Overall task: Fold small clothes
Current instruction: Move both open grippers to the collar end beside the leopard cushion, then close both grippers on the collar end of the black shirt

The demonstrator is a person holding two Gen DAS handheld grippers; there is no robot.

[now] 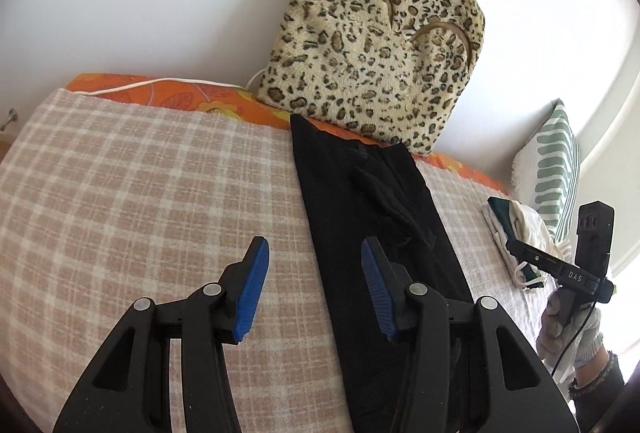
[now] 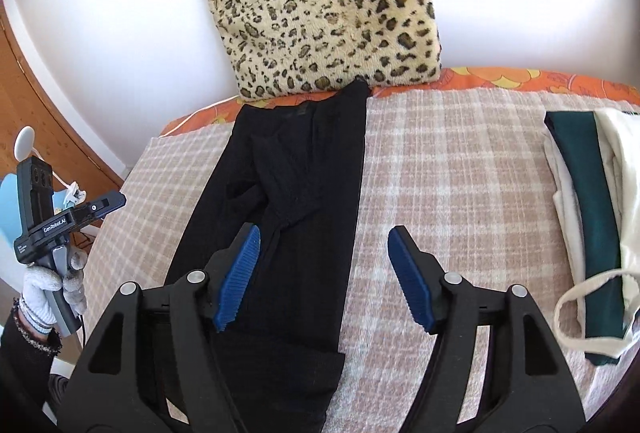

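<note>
A black garment (image 1: 372,217) lies in a long folded strip on the checked blanket (image 1: 140,193), running from the near edge to the cushion; it also shows in the right wrist view (image 2: 288,193). My left gripper (image 1: 314,289) is open and empty, hovering over the garment's left edge. My right gripper (image 2: 322,277) is open and empty above the garment's right edge. Each gripper shows in the other's view, the right one (image 1: 560,265) and the left one (image 2: 76,213), held in gloved hands.
A leopard-print cushion (image 1: 372,45) leans on the white wall at the bed's far edge. A pile of white and dark green clothes (image 2: 592,217) lies to the right. A striped pillow (image 1: 556,169) stands beyond it. Wooden furniture (image 2: 52,129) is at left.
</note>
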